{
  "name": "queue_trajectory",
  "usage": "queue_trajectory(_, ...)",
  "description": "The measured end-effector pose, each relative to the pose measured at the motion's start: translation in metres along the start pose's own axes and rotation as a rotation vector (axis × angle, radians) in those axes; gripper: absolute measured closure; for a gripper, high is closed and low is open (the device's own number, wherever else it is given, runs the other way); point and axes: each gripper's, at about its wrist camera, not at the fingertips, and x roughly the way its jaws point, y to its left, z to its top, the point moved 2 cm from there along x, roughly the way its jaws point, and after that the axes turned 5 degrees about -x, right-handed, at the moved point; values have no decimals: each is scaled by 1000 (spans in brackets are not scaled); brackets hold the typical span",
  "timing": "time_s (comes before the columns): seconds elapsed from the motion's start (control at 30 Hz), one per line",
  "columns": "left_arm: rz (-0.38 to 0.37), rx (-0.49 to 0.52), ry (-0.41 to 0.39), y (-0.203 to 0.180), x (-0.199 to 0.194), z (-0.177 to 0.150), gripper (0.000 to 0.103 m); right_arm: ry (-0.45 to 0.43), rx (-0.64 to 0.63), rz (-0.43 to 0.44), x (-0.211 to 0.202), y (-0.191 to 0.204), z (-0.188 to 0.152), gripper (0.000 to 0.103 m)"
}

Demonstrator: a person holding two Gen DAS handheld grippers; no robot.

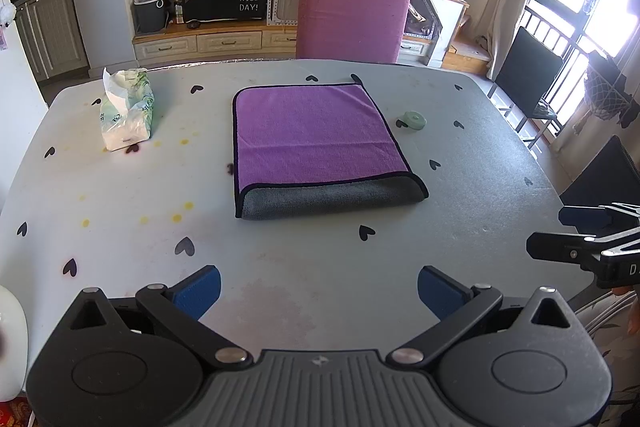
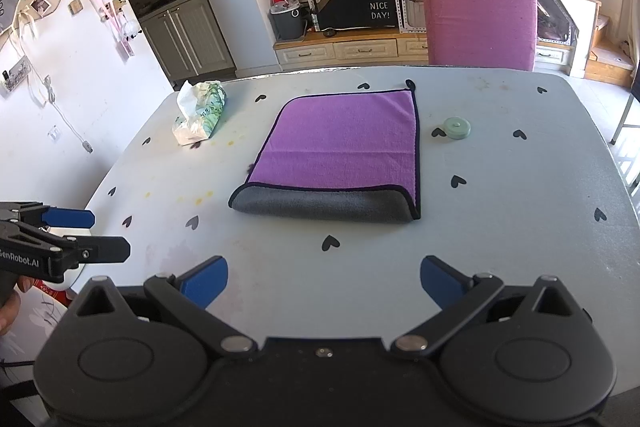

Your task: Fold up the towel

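Purple-and-grey microfibre towel (image 1: 320,143) lay folded mid-table (image 1: 480,187); my left tongs (image 1: 319,293) and right tongs (image 2: 324,281) hovered released near the table's front edge.

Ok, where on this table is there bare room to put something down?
Bare: the near strip between the towel and both grippers, and the right side beyond the green disc. Tighter between towel and tissue pack.

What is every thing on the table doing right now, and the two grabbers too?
Towel: folded over, lying flat, purple on top, grey strip showing at the near edge.
Tissue pack: open, a tissue sticking out the top.
Green round thing: lying flat beside the towel, not touching it.
Left gripper: open, holding nothing, above the table.
Right gripper: open, holding nothing, above the table.
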Motion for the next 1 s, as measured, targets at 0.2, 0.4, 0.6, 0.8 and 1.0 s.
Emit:
queue_trajectory(0.2, 1, 1, 0, 0, 0, 0, 0, 0, -1, 0, 0, 0, 0, 1)
queue_trajectory(0.4, 0, 0, 0, 0, 0, 0, 0, 0, -1, -1, 0, 0, 0, 1)
queue_trajectory(0.6, 0, 0, 1, 0, 0, 0, 0, 2, -2, -1, 1, 0, 0, 1)
queue_trajectory(0.8, 0, 0, 1, 0, 0, 0, 0, 3, -3, -2, 2, 1, 0, 1)
queue_trajectory(1.0, 0, 0, 1, 0, 0, 0, 0, 4, -4, -2, 1, 0, 0, 1)
